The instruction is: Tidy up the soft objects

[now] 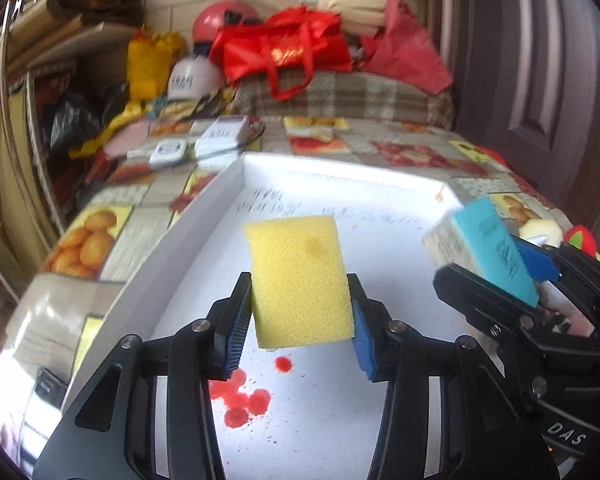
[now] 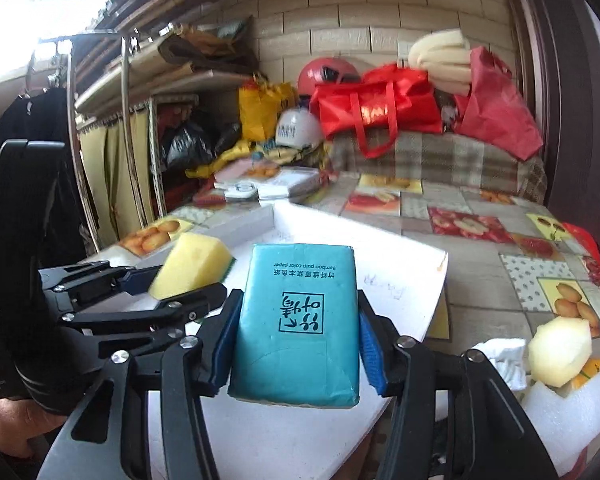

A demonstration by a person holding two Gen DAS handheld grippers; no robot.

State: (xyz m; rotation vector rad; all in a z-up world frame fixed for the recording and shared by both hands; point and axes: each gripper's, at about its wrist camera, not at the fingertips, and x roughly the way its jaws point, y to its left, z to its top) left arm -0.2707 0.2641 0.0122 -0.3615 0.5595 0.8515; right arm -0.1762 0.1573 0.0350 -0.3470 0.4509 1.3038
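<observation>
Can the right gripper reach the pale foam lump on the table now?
Probably not yet: the right gripper has a blue tissue pack between its fingers. The foam lump lies uncovered to its right.

A table (image 2: 480,280) under a fruit-print cloth carries a shallow white tray (image 1: 204,216) with red stains. Behind the tray lie flat white boxes (image 1: 220,138). At the right lie a pale foam lump (image 2: 560,356) and white foam (image 2: 568,416).
</observation>
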